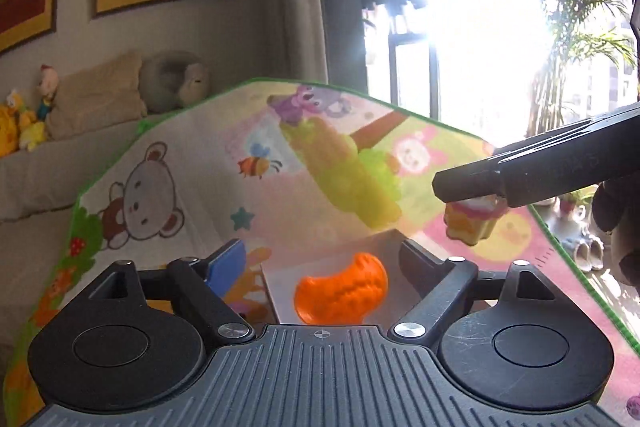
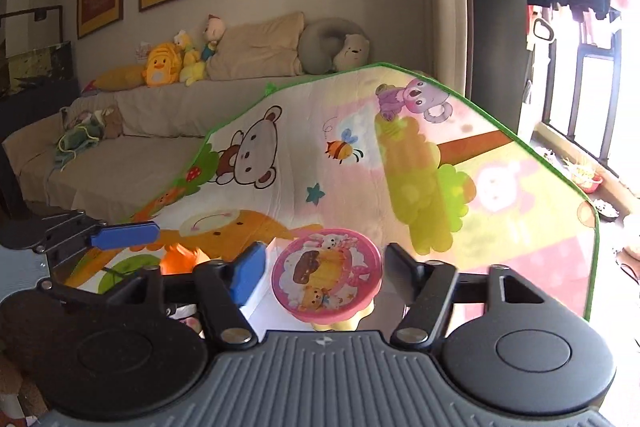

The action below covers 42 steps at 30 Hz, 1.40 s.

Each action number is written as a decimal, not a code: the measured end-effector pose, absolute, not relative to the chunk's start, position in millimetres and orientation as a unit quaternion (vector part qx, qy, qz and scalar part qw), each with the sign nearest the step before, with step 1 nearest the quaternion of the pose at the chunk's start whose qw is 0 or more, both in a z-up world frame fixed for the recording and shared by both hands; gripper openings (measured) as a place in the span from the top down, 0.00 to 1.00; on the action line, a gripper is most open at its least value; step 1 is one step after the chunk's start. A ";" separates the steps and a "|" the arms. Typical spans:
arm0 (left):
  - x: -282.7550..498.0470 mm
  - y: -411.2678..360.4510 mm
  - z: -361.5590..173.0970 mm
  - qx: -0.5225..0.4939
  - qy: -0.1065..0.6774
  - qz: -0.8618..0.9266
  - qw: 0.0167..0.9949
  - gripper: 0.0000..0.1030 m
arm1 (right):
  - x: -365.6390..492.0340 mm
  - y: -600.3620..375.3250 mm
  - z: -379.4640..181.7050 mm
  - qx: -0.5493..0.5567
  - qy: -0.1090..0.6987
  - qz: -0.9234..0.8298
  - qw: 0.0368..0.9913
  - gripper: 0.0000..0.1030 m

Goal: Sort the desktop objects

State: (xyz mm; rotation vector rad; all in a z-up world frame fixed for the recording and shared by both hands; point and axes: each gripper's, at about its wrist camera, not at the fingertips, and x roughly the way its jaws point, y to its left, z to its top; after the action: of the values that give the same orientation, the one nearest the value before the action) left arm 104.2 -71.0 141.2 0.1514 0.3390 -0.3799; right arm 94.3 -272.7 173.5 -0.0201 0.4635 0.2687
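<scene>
Both grippers stood spread, pinching nothing: the left gripper framed the orange toy lying in the white tray, while the right gripper framed the pink-lidded cup just beside that tray. Risk: closing off-centre could tip the cup off the cartoon mat.

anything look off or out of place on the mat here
Nothing stands out. The orange toy lies in the white tray, and the pink-lidded tin stands upright on the mat beside it. No spill or damage shows.
</scene>
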 end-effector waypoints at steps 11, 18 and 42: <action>134.3 6.8 55.7 0.139 0.263 -0.080 0.951 0.02 | 77.4 -285.1 141.9 -0.038 0.260 0.124 0.957 0.04; 152.9 10.7 36.9 0.106 0.296 -0.085 0.945 0.08 | 21.2 -302.3 176.7 -0.038 0.214 0.117 0.969 0.01; -6.3 60.4 40.2 0.034 0.310 -0.113 0.943 0.07 | 78.2 -117.9 26.6 -0.103 0.379 0.253 0.884 0.31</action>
State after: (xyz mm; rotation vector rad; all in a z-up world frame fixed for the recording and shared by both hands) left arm -6.3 60.4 40.2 0.0697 0.6324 -0.2314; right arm 78.2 -117.9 26.6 -0.2150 0.7889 0.5270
